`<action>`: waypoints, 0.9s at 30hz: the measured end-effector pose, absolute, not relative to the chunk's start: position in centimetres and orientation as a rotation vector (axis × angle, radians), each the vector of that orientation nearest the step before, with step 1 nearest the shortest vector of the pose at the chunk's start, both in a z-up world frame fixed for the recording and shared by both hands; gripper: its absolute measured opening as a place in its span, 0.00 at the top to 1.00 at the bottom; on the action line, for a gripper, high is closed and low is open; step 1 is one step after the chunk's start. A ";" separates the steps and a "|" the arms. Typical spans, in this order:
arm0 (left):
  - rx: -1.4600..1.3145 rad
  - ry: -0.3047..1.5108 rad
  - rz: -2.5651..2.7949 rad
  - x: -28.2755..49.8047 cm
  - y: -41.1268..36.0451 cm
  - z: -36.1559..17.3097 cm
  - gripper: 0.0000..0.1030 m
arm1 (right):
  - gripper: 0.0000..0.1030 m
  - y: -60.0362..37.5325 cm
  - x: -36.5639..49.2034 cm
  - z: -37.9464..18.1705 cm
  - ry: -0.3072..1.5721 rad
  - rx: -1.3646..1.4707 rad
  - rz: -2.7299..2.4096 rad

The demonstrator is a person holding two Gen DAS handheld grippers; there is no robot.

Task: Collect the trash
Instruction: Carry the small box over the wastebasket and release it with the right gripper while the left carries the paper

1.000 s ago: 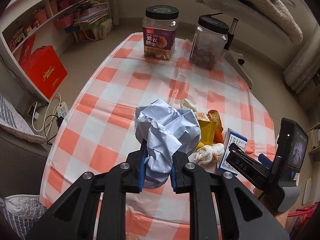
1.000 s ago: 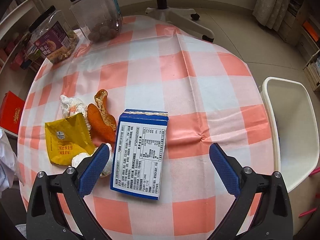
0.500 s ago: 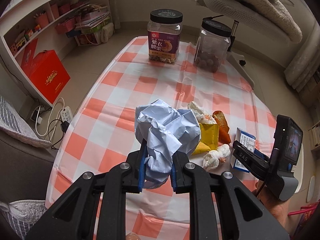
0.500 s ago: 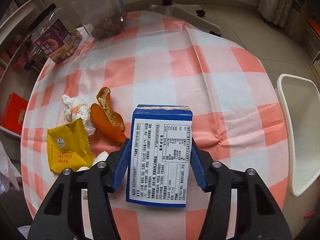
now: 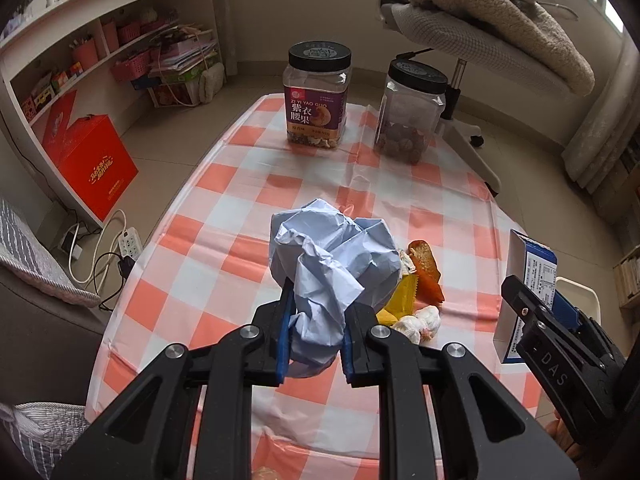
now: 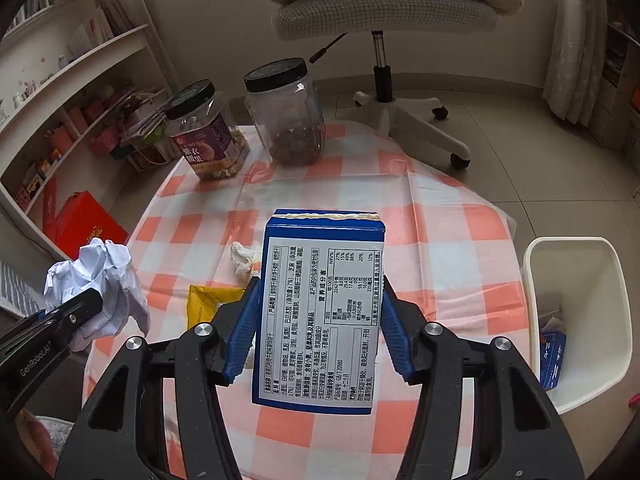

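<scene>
My left gripper (image 5: 314, 332) is shut on a crumpled ball of pale blue paper (image 5: 334, 264), held above the checked tablecloth (image 5: 224, 216). My right gripper (image 6: 316, 328) is shut on a blue and white carton (image 6: 320, 316), lifted off the table with its printed label facing the camera. That carton (image 5: 528, 276) also shows at the right of the left wrist view. On the cloth lie a yellow wrapper (image 5: 402, 294), orange peel (image 5: 428, 276) and a crumpled tissue (image 5: 418, 322). A white bin (image 6: 576, 320) stands on the floor at the table's right edge.
Two clear jars with black lids (image 5: 318, 96) (image 5: 412, 116) stand at the table's far end. A swivel chair (image 6: 384, 16) with a fleece on it is behind them. Shelves and a red box (image 5: 94, 164) are at the left. The bin holds a blue carton (image 6: 554, 360).
My right gripper closed on the blue carton and lifted it off the table. The left gripper kept the paper ball and barely moved.
</scene>
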State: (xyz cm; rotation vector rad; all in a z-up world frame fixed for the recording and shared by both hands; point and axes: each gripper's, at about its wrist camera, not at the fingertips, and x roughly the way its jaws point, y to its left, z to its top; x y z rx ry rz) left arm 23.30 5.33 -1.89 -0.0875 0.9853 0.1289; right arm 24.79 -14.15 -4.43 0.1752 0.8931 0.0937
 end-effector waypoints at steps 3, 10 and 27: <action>-0.075 0.973 0.120 23.2 4.7 -1.7 0.81 | 0.48 -14.4 24.0 -3.5 0.866 0.151 0.094; -0.059 0.944 0.098 23.0 3.3 -1.3 0.81 | 0.48 -15.1 22.7 -2.0 0.808 0.112 0.086; -0.011 0.898 0.027 23.0 -1.5 -0.9 0.81 | 0.48 -18.6 21.6 -0.9 0.766 0.083 0.013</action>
